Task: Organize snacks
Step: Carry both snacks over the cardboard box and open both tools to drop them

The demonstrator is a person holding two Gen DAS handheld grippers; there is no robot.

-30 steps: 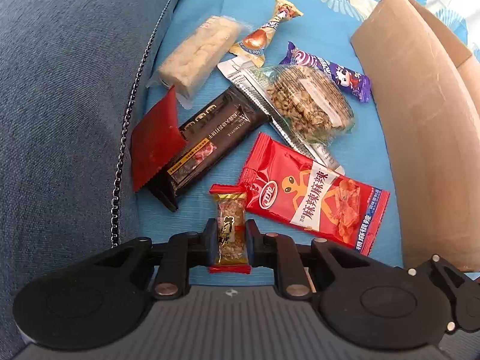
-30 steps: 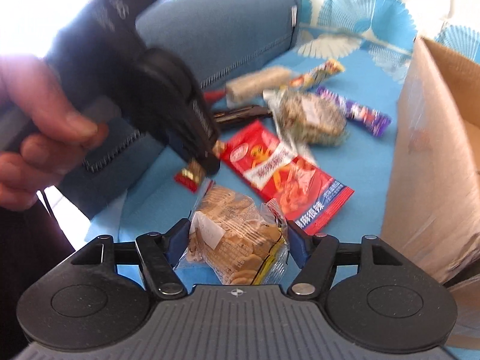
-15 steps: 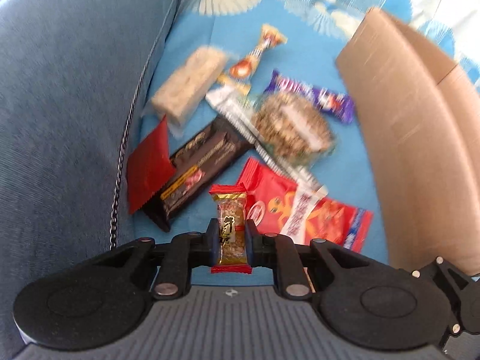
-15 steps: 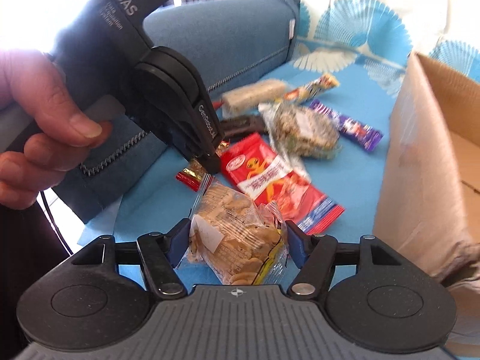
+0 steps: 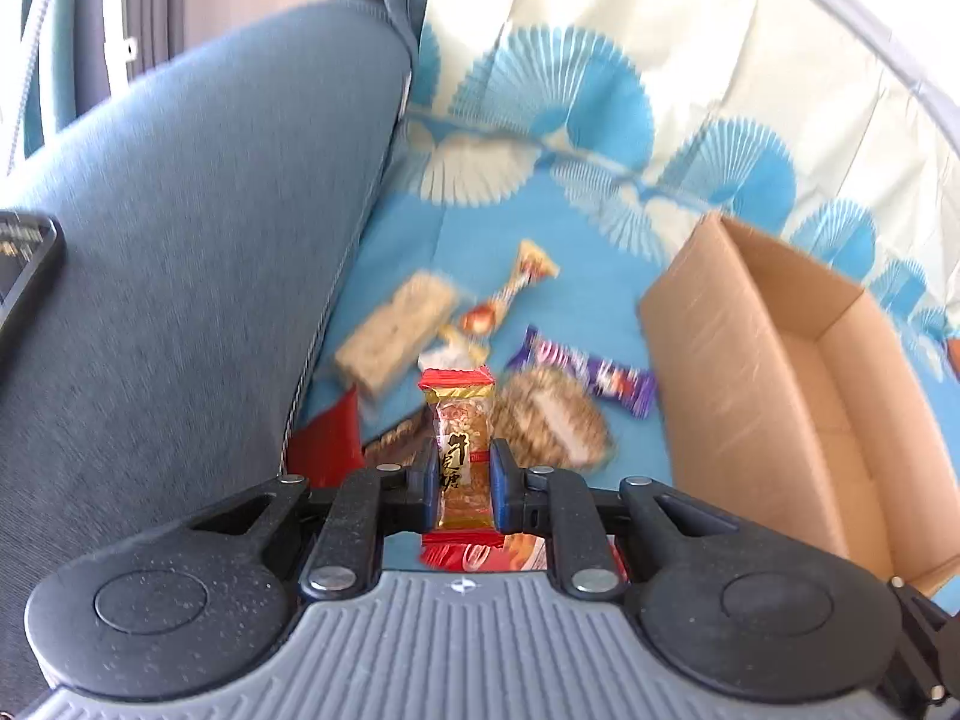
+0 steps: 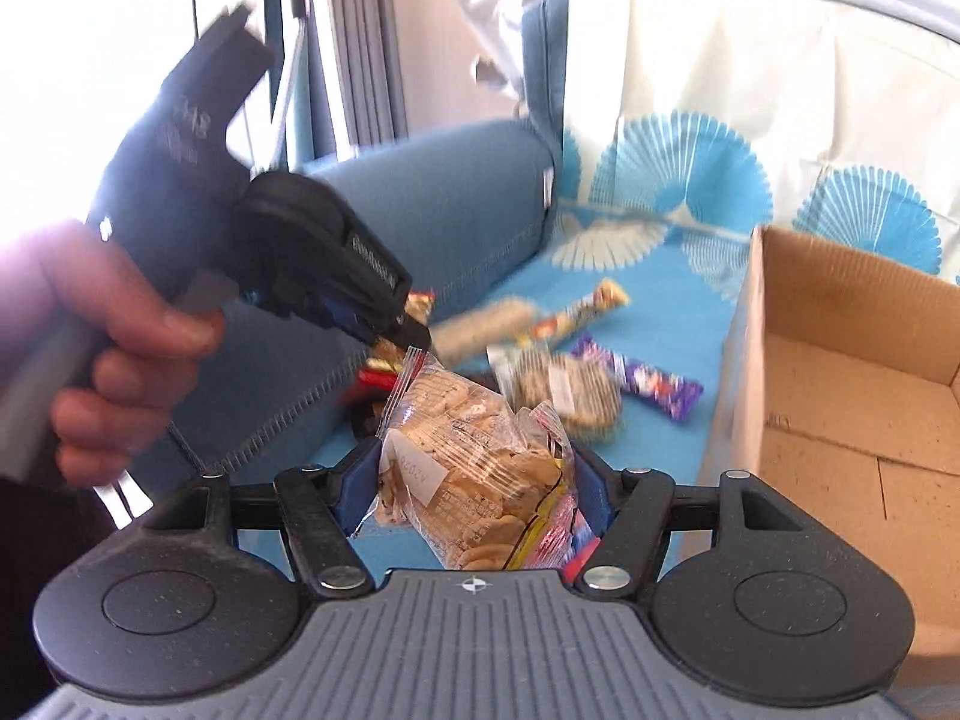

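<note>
My left gripper (image 5: 461, 483) is shut on a small peanut candy in a clear wrapper with red ends (image 5: 459, 438), held above the snack pile. My right gripper (image 6: 471, 495) is shut on a clear bag of small round crackers (image 6: 474, 456). The left gripper (image 6: 396, 324) also shows in the right wrist view, at left, with the candy. An open cardboard box (image 5: 798, 396) stands to the right; it also shows in the right wrist view (image 6: 852, 396). Its floor looks bare.
Loose snacks lie on the blue patterned sofa seat: a pale rice bar (image 5: 396, 330), an orange twist candy (image 5: 510, 294), a purple bar (image 5: 591, 378), a bag of seeds (image 5: 552, 420), a red packet (image 5: 327, 450). The blue sofa arm (image 5: 180, 300) rises at left.
Both grippers have lifted with their snacks and tilted up, so the views now show the sofa back and the box's inside. The snack pile sits farther away.
</note>
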